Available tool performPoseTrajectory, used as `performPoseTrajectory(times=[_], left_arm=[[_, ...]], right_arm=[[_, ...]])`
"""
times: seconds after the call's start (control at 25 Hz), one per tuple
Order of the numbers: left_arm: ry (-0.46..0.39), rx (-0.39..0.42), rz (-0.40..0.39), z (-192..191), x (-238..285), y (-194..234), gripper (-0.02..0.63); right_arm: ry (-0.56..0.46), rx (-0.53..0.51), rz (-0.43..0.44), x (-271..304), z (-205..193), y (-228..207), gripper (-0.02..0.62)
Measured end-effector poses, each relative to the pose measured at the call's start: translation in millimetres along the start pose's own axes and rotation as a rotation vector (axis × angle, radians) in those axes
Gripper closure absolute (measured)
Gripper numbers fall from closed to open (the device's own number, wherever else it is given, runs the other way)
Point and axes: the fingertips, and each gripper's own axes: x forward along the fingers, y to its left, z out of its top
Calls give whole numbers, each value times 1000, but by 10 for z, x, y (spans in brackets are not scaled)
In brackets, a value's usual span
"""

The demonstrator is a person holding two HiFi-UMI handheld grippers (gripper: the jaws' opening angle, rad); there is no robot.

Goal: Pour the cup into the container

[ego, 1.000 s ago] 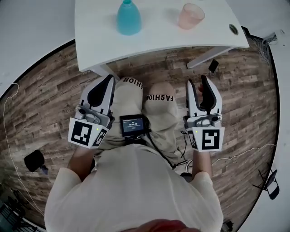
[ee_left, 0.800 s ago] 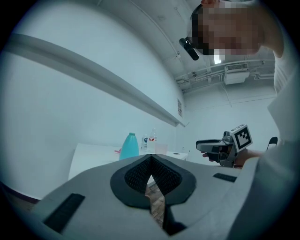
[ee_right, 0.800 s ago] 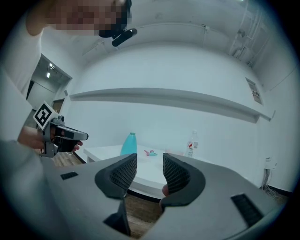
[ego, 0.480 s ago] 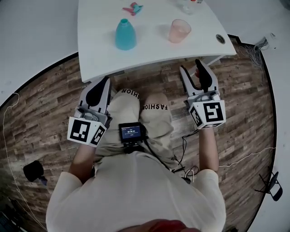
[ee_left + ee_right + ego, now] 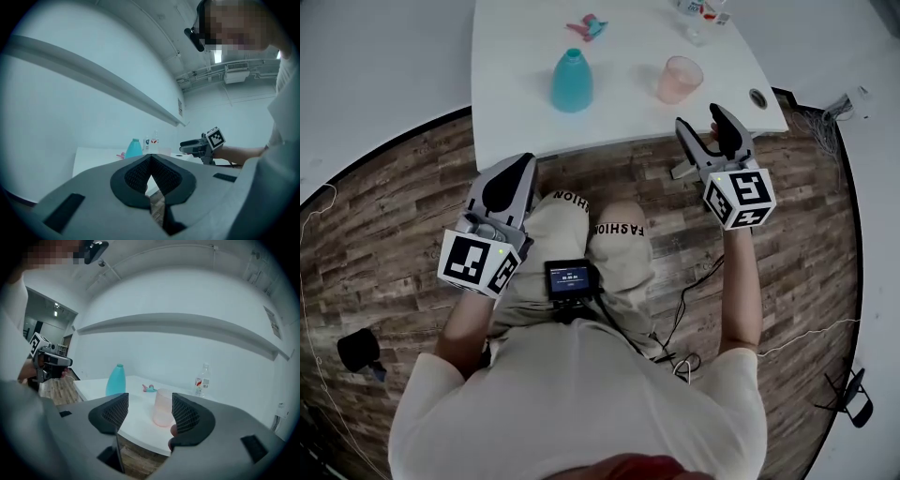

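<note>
White table [image 5: 516,112]: ahead of both claws. Left gripper [image 5: 517,169]: short of table, over lap, jaws pressed together, nothing held. Right gripper [image 5: 699,122]: at table edge, jaws spread, nothing between. Teal container [image 5: 572,82]: ahead-left of right gripper, well apart. Pink cup [image 5: 679,80]: upright, just ahead of right gripper, untouched.

Ahead of me stands a white table [image 5: 516,103] with a round cable port [image 5: 757,97] near its right corner. At its far side lies a small pink-and-teal object [image 5: 588,26]. Further right, a clear plastic bottle [image 5: 202,377] with a red label stands upright. A small screen device [image 5: 572,278] rests on my lap, with cables [image 5: 673,354] trailing onto the wood-plank floor [image 5: 384,234].
</note>
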Motion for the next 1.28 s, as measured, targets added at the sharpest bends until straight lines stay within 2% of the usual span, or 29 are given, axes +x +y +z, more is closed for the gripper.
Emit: performPoseTrajectory(times=[0.28,0.48,0.72,1.28], left_arm=[[-3,-2,-13,67,57,10,595],[0,2,-27,92,88,-15,594],[12,0,-39,60,156,-12,595],[8,-28,-22,4,183,111,595]], right_arm=[[47,22,62,247,-150,-246,284],[74,0,115,398,-260,-420,256],[116,-6,225,565,-368,-479,218],[155,-49,362,891,-520,-488,210]])
